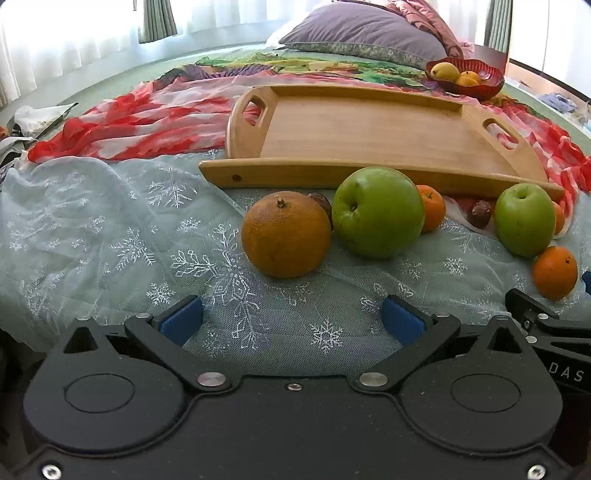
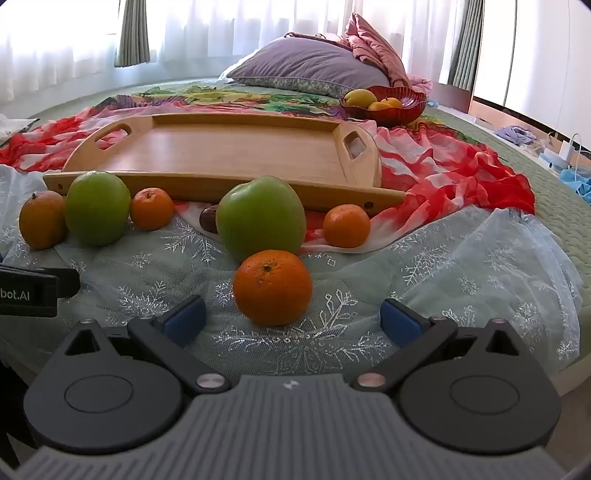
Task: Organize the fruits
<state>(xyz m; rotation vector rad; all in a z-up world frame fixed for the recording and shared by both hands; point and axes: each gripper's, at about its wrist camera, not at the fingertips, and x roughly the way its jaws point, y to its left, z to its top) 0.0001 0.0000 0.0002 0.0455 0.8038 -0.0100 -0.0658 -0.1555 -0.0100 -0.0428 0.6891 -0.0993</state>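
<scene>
Fruit lies on a snowflake cloth on the bed, in front of a bare wooden tray (image 1: pixel 354 133) (image 2: pixel 221 147). In the left wrist view a dull orange (image 1: pixel 286 234) sits just ahead of my open, empty left gripper (image 1: pixel 291 323), beside a big green apple (image 1: pixel 376 212); a second green apple (image 1: pixel 524 219) and small mandarins (image 1: pixel 554 271) lie to the right. In the right wrist view a bright orange (image 2: pixel 272 287) sits just ahead of my open, empty right gripper (image 2: pixel 293 321), with a green apple (image 2: pixel 260 218) behind it. Dark dates (image 1: pixel 479 213) lie among the fruit.
A red bowl (image 1: pixel 491 83) (image 2: pixel 410 107) holding yellow fruit stands behind the tray near a purple pillow (image 1: pixel 362 33). A red and white scarf (image 2: pixel 443 173) is bunched around the tray. The left gripper's body (image 2: pixel 29 291) shows at the right wrist view's left edge.
</scene>
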